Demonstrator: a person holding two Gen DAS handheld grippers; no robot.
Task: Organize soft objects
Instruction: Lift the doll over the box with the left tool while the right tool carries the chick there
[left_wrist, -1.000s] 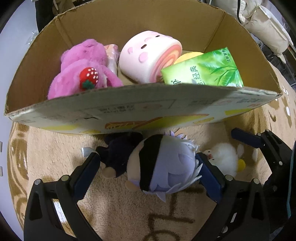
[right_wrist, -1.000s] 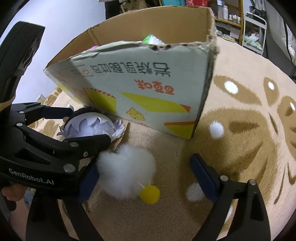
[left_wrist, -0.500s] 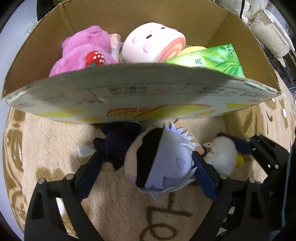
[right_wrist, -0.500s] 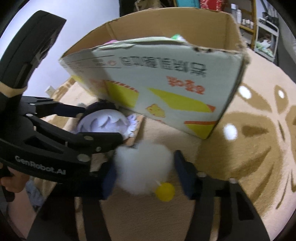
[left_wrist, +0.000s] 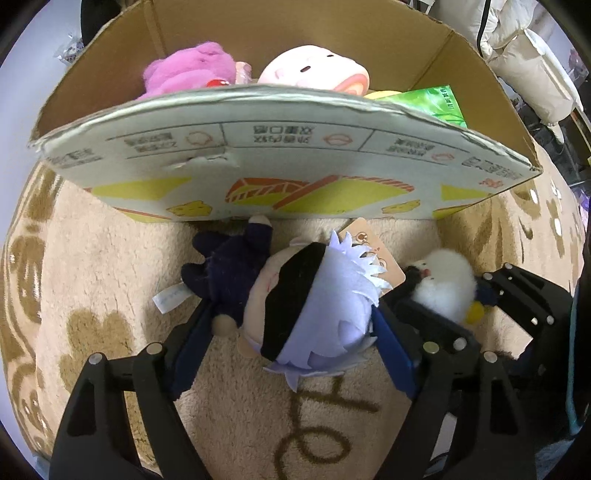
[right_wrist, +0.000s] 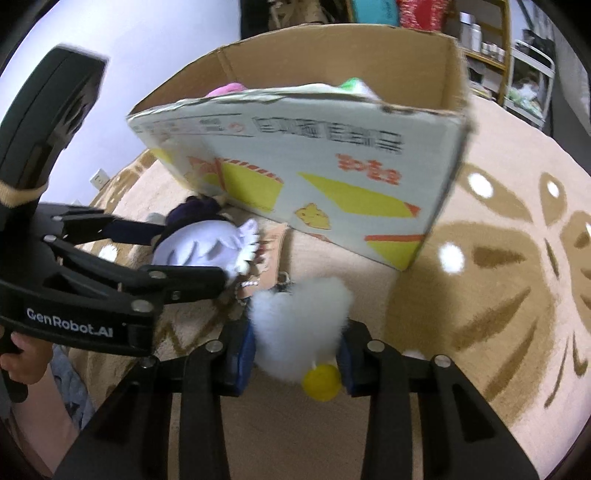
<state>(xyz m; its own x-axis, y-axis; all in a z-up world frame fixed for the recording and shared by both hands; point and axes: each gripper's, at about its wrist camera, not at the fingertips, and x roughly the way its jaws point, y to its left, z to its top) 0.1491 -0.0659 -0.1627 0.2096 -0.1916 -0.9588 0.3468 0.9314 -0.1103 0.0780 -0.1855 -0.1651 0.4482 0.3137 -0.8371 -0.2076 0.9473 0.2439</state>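
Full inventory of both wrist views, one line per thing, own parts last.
cardboard box: 1, brown inside, printed white and yellow outside, on rug.
pink plush: 1, pink, in box, left.
roll plush: 1, pale pink, in box, middle.
green pack: 1, green, in box, right.
doll: 1, lilac hair, navy body, on rug before box.
fluffy toy: 1, white, yellow ball, on rug.
rug: 1, beige, brown pattern.
left gripper: 1, black, closing around doll.
right gripper: 1, black, shut on fluffy toy.
hand: 1, on left gripper's handle.
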